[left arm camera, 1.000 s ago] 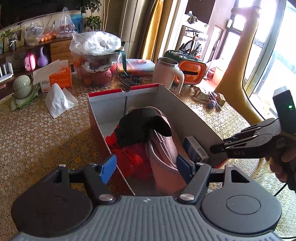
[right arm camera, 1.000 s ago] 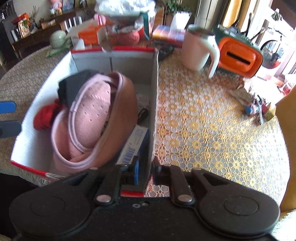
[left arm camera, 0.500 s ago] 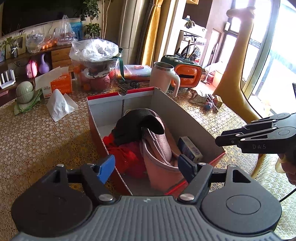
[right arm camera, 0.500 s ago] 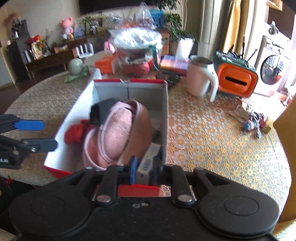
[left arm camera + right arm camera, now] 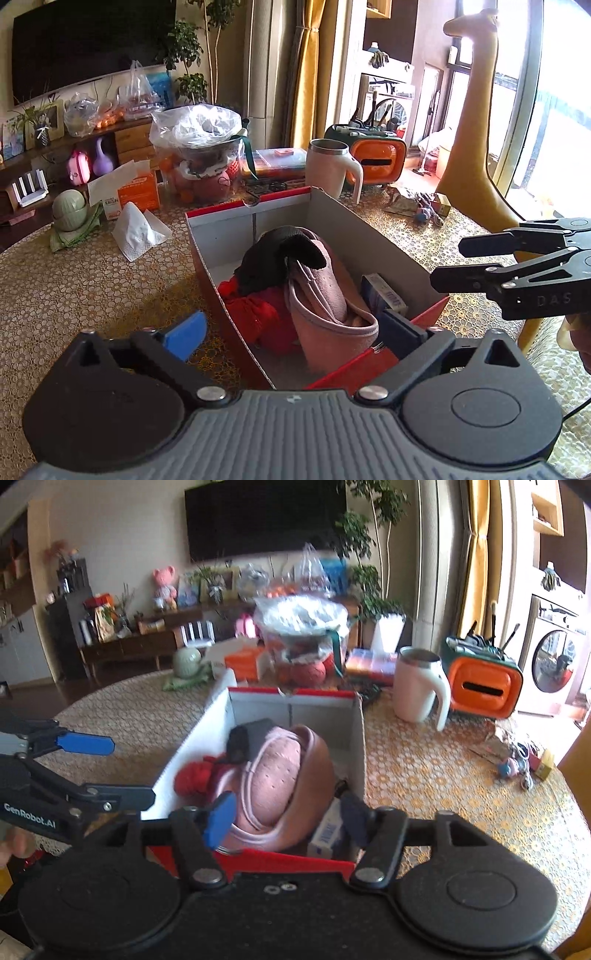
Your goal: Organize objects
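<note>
An open red-and-white cardboard box (image 5: 332,214) (image 5: 354,746) stands on the table. It holds a pink bag (image 5: 325,302) (image 5: 280,771), a black cloth (image 5: 273,258), a red cloth (image 5: 255,314) (image 5: 192,775) and a small blue-and-white carton (image 5: 380,295) (image 5: 328,830). My left gripper (image 5: 291,330) is open and empty, above the box's near end. My right gripper (image 5: 288,818) is open and empty, above the near right corner of the box. It also shows at the right edge of the left wrist view (image 5: 476,262).
Beyond the box stand a white mug (image 5: 328,170) (image 5: 417,686), an orange case (image 5: 376,158) (image 5: 484,686), a plastic-wrapped bowl of fruit (image 5: 199,155), an orange tissue box (image 5: 136,188) and a loose tissue (image 5: 136,232). Small toys (image 5: 521,760) lie at the right. A yellow giraffe figure (image 5: 469,122) stands beside the table.
My right gripper was shut at the box's near right corner and has opened. Both grippers have lifted and drawn back from the box.
</note>
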